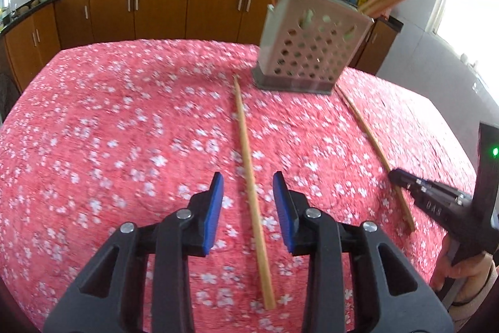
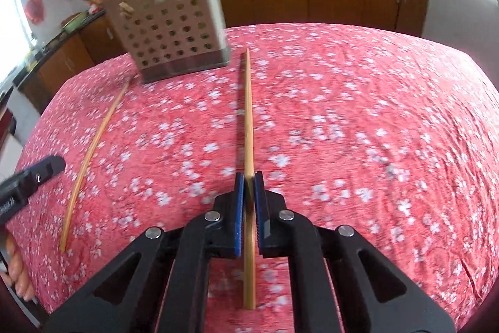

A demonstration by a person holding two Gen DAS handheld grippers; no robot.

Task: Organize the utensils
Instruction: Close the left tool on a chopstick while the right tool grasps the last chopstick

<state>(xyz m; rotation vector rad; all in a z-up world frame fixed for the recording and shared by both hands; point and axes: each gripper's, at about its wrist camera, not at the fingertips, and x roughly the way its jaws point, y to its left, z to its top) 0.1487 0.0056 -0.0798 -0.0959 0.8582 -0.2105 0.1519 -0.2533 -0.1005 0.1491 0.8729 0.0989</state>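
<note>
Two loose chopsticks lie on the red floral tablecloth, both pointing w/ their far ends toward the perforated utensil holder, which stands upright near the far side of the table & already has several chopsticks sticking out the top. The right chopstick runs straight back from the right gripper, whose blue pads are pinched shut on it partway along, near end poking out below the jaws. The left chopstick lies betw. the blue pads of the left gripper, but those jaws are partly open w/ gaps either side, so nothing's gripped there yet. From the left wrist cam the right gripper shows at the edge, down on its stick. Risks, as I'd judge: the right grip sits toward the near end, so a long length hangs out front & the stick may pivot or droop on lifting, then miss the holder's opening or knock the sticks already in it. The left jaws could close off-centre & roll the stick away on the soft, wrinkled cloth. A hard bump might tip the holder too.
</note>
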